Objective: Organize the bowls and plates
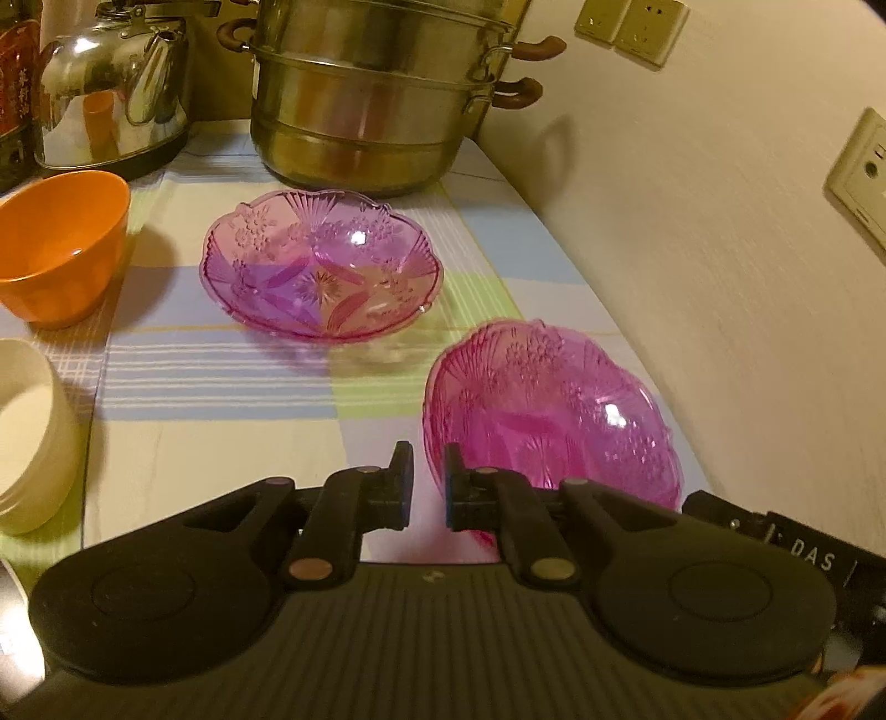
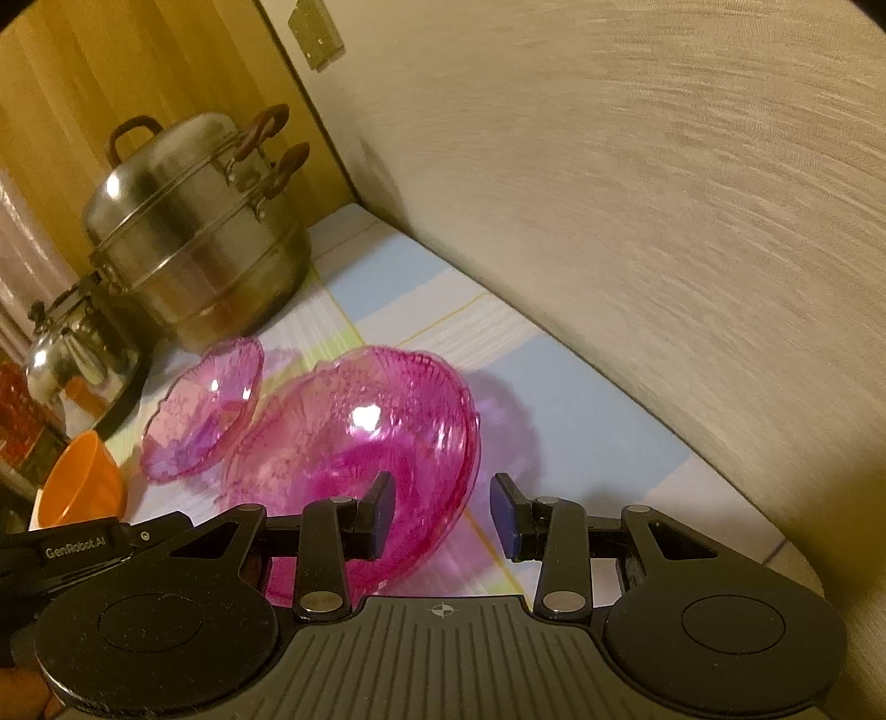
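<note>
Landmark: steel steamer pot, stacked tiers, brown handles, at back of checked tablecloth, close to wall.
Pale pink dish: flat on cloth just in front of pot, mouth up, rim scalloped, cut-flower pattern. Roughly round, slight long axis runs left-right in left wrist view. Same dish in right wrist view.
Deep pink dish: nearer cam than pale one, on the pot's wall side, near the cloth edge. Tilted, not flat; mouth faces up and toward left cam, long axis runs away from cam toward the pot. In right wrist view it looks tipped, mouth toward that cam, its rim overlapping the pale dish's.
Left gripper: jaws narrow, small gap, near rim of deep pink dish sits in that gap. Pads close on the rim; firm pinch or not: can't tell.
Right gripper: jaws wide apart, nothing between the pads. Left pad sits in front of deep pink dish's wall; contact unclear. Right pad over bare cloth.
Orange bowl: left of pot, fwd of kettle, upright, apart from both dishes.
Kettle: shiny, just left of pot.
Cream bowl: far left of pot, near cam, partly cut off by frame.
Wall sockets: on the wall, right of pot.
</note>
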`<state>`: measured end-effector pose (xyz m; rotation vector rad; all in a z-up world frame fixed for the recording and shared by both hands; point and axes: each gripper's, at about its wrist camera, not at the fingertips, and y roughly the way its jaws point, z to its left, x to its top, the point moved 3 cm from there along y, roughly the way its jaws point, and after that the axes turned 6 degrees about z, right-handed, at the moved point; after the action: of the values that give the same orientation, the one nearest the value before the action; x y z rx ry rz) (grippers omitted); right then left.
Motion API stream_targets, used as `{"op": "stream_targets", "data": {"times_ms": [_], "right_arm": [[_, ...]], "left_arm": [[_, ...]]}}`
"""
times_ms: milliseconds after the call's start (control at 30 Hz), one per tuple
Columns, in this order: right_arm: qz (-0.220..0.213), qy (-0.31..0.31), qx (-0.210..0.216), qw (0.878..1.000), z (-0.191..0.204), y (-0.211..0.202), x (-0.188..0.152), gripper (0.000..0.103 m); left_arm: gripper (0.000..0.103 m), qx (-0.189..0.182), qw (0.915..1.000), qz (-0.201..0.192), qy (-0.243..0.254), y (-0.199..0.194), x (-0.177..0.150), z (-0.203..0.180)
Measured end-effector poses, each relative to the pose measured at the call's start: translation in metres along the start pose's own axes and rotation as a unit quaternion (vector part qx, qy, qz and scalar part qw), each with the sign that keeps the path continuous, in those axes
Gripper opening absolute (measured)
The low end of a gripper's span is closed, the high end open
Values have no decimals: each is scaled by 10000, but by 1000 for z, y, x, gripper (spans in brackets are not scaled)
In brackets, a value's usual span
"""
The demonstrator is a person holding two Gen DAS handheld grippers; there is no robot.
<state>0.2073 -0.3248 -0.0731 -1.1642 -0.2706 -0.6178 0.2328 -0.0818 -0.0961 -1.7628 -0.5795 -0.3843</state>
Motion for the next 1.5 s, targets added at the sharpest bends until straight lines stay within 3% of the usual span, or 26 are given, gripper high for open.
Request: {"op": "stream_targets", "data": {"times_ms": [500, 667, 833, 1000, 1500], "right_arm": [[259, -525, -205, 9981, 25, -38, -25, 40], [326, -670, -205, 9970, 33, -49, -34, 57], [340, -813, -138, 9960, 45, -58, -39, 60], [333, -918, -75, 9952, 55, -65, -43, 60], [246, -1114, 4, 9935, 71, -80, -48, 60]], "left_arm": [[32, 81, 9999, 47, -46, -50, -33, 4], [38, 104, 9999, 16, -87, -66, -40, 8], [42, 158, 9998, -14, -151, -80, -48, 15], [61, 203, 9995, -102, -204, -93, -49, 21], [66, 259, 9983, -388, -348, -113, -50, 35]]}}
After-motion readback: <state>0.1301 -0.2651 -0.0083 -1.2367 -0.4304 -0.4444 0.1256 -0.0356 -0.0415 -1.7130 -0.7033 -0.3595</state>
